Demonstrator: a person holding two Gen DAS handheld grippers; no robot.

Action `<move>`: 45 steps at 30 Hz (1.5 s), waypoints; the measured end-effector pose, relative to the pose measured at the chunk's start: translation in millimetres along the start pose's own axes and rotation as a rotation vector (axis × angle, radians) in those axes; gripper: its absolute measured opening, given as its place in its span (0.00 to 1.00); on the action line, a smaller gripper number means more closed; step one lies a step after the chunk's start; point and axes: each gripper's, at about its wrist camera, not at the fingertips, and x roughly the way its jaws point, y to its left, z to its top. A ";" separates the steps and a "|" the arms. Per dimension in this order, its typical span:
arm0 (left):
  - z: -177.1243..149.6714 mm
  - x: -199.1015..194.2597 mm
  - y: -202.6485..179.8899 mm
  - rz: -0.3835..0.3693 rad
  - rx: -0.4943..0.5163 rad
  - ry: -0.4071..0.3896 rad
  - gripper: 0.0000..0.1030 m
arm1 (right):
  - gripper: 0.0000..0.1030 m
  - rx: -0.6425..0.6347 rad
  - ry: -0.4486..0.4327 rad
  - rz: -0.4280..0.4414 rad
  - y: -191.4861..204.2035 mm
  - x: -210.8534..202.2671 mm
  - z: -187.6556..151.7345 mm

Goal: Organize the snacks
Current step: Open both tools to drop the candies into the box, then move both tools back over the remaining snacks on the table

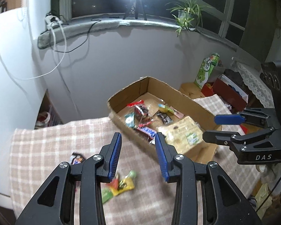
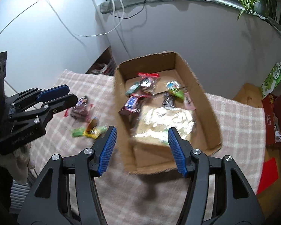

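Two grippers, both yours, both with nothing in them. Far left on the checked cloth lies a dark candy bar wrapper, by itself. Just right of it and nearer you, a small pile: green packet touching a yellow packet, blurred, print unreadable. In the right wrist view that same pile sits left of the box, with a dark red-trimmed packet beyond it.

Your left gripper hangs above the cloth, jaws apart, blue pads bare, nothing between them; the yellow packet shows below the left pad, not touched.

Next right, the cardboard box sits on the cloth, open top, flaps gone or folded. Inside at the far end: a red-topped dark packet, a teal packet, a blue-red bar by the near wall, a yellow-green packet, a dark foil packet. A big pale bag fills the near right part of the box, lying over the bottom, touching the small snacks' edge.

Your right gripper hovers over the box's near end, jaws wide apart, pads bare, pale bag seen between them but below, not gripped.

Far right off the cloth: a green carton upright, a red box with clutter
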 end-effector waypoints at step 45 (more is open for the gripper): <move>-103.8 25.7 123.6 -0.109 -0.164 0.054 0.34 | 0.52 0.207 0.121 0.067 80.1 129.5 -12.2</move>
